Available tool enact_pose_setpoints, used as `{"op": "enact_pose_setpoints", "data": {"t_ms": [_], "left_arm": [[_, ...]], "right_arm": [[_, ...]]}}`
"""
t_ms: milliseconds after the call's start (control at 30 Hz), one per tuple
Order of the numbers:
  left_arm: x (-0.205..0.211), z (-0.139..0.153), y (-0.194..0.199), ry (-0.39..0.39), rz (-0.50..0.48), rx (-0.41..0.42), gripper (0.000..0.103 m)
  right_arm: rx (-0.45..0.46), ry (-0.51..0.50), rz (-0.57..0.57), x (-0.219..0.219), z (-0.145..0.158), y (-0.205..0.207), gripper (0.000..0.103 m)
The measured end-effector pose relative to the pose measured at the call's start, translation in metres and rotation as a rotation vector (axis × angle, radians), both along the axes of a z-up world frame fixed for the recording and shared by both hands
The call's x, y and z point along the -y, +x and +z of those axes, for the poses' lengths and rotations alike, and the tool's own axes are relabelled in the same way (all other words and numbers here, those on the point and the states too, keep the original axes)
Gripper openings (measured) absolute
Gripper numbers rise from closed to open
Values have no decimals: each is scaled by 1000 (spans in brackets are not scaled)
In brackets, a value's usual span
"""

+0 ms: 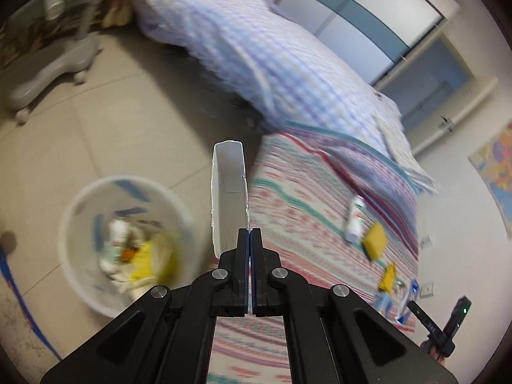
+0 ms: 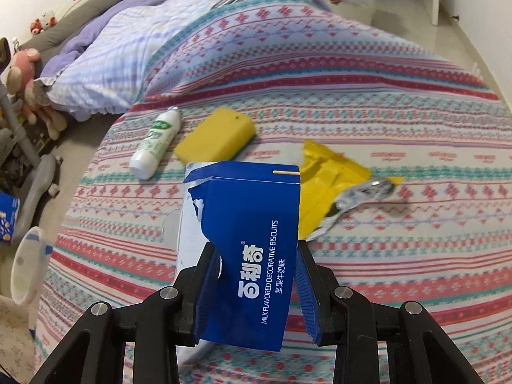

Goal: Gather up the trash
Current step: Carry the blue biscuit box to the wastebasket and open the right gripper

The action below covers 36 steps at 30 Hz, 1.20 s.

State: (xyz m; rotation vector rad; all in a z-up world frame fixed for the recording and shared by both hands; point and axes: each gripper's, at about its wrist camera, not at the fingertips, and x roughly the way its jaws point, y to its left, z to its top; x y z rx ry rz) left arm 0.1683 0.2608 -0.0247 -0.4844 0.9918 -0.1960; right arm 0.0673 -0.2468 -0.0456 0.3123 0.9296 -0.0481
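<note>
Your right gripper [image 2: 256,283] clamps a blue biscuit box [image 2: 248,256] reading "MILK FLAVORED DECORATIVE BISCUITS" between its fingers; your left gripper [image 1: 249,240] pinches white card [image 1: 228,192].

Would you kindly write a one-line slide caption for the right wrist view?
Right gripper clamps a torn blue biscuit box above the patterned bedspread, where a white bottle, yellow sponge and yellow wrapper lie.
</note>
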Motion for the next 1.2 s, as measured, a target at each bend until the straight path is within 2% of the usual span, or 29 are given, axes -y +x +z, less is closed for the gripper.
{"op": "enact_pose_setpoints", "data": {"t_ms": [100, 200, 333, 500, 600, 700, 933, 1067, 1200], "left_arm": [[-39, -18, -2, -7, 60, -53, 0], [-58, -37, -5, -1, 72, -102, 0], [-70, -59, -7, 29, 73, -159, 0], [-81, -90, -2, 30, 87, -224, 0], [-77, -108, 7, 72, 75, -280, 4], [-77, -122, 12, 69, 64, -335, 17], [-105, -88, 3, 89, 149, -240, 20], [-123, -80, -1, 45, 191, -238, 25], [-128, -75, -2, 29, 199, -230, 25]], "right_arm": [[0, 10, 25, -16, -3, 4, 41], [5, 28, 65, -40, -5, 10, 41], [33, 32, 119, -77, -2, 18, 41], [44, 45, 207, -129, -8, 28, 41], [26, 54, 254, -159, -19, 34, 41], [10, 58, 300, -187, -28, 38, 41], [-9, 100, 386, -252, -40, 56, 41], [20, 166, 433, -305, -38, 77, 41], [42, 168, 498, -363, -36, 100, 41]]}}
